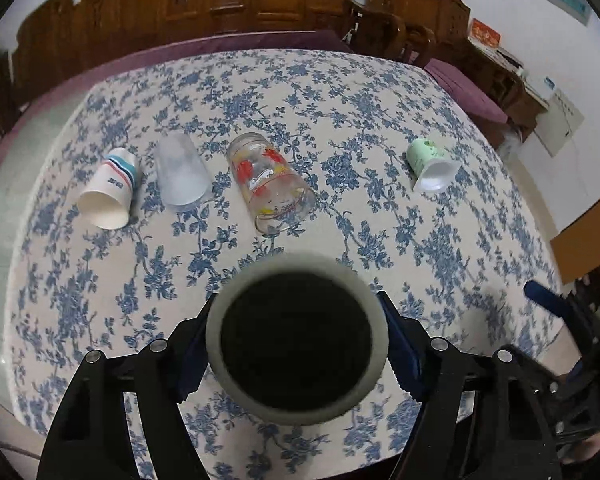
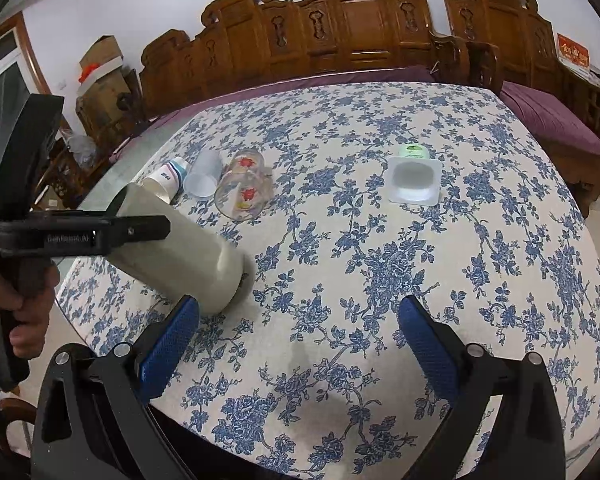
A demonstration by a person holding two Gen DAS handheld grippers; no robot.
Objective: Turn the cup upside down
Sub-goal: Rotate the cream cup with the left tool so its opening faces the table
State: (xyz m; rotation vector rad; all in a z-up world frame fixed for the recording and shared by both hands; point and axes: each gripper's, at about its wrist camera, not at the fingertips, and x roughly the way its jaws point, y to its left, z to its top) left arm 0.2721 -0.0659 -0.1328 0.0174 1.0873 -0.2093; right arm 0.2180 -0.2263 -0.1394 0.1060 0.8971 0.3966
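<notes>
My left gripper (image 1: 298, 336) is shut on a grey-beige cup (image 1: 296, 336), its dark open mouth facing the left wrist camera. In the right wrist view the cup (image 2: 188, 256) is tilted, its closed base low and close to the floral tablecloth, held by the left gripper (image 2: 140, 228). My right gripper (image 2: 300, 344) is open and empty above the near part of the table, to the right of the cup; one of its blue fingertips (image 1: 540, 294) shows at the right edge of the left wrist view.
Lying on their sides at the far part of the table (image 1: 340, 92): a striped paper cup (image 1: 108, 192), a frosted plastic cup (image 1: 182, 174), a painted glass (image 1: 270, 184) and a green yogurt cup (image 1: 430, 164). Carved wooden benches stand behind the table.
</notes>
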